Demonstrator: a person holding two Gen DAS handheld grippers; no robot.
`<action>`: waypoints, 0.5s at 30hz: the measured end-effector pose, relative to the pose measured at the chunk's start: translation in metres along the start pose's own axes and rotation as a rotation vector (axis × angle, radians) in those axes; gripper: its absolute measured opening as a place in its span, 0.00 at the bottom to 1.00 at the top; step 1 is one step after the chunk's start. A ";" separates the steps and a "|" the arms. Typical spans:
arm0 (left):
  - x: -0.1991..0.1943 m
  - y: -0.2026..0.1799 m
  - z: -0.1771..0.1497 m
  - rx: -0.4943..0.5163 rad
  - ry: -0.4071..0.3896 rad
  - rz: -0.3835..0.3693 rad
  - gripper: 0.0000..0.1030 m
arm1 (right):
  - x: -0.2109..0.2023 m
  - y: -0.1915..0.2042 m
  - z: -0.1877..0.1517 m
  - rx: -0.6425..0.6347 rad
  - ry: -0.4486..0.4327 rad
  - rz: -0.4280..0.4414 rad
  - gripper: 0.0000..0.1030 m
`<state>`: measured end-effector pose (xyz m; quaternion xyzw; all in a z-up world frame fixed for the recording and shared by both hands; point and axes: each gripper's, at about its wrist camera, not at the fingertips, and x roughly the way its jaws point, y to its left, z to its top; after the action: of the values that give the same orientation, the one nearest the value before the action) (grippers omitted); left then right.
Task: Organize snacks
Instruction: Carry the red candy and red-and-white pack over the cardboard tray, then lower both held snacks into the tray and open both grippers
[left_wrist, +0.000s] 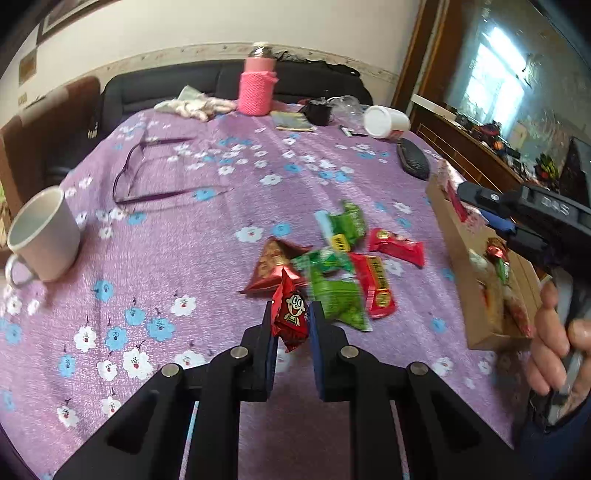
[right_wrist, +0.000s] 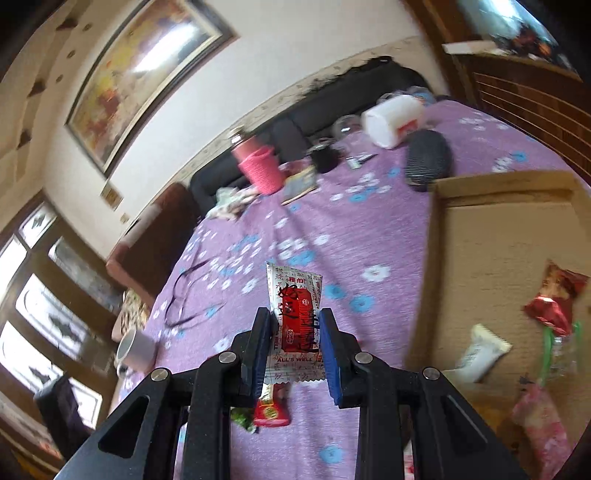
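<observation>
**Both grippers carry a snack above the desk**

The left gripper (left_wrist: 290, 317) is clenched on a small red candy (left_wrist: 290, 316) with a cartoon face; the packet stands up between the two pads, above the purple flowered cloth (left_wrist: 166, 258). Just beyond it lies the loose pile of snacks (left_wrist: 343, 266) — green and red packets and one brown triangle, partly on top of each other, so their number is hard to tell.

The right gripper (right_wrist: 294, 325) is grasping a white-and-red packet (right_wrist: 295, 321) by its middle; the top of the packet sticks out past the fingertips and the lower edge hangs behind them. To the right of this gripper is the cardboard box (right_wrist: 480, 236), with some snacks already inside: a red one, a white one, a green-edged clear one and a pink one. The box is cut off by the picture edge and blurred.

In the left view the box (left_wrist: 454, 258) is at the right edge of the desk, partly hidden by the other gripper and a hand (left_wrist: 554, 332). A white mug (left_wrist: 44, 236) stands far left.
</observation>
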<state>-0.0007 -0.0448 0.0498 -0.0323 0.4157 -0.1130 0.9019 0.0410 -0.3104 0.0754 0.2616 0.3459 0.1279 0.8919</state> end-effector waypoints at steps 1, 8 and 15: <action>-0.003 -0.006 0.002 0.008 0.002 -0.007 0.15 | -0.003 -0.007 0.003 0.024 -0.006 -0.014 0.28; 0.000 -0.066 0.027 0.057 0.033 -0.125 0.15 | -0.021 -0.056 0.020 0.184 -0.038 -0.092 0.28; 0.027 -0.141 0.044 0.140 0.058 -0.216 0.15 | -0.035 -0.098 0.029 0.312 -0.057 -0.130 0.27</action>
<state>0.0242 -0.1900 0.0800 -0.0105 0.4268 -0.2390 0.8721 0.0399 -0.4165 0.0584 0.3777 0.3522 0.0073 0.8563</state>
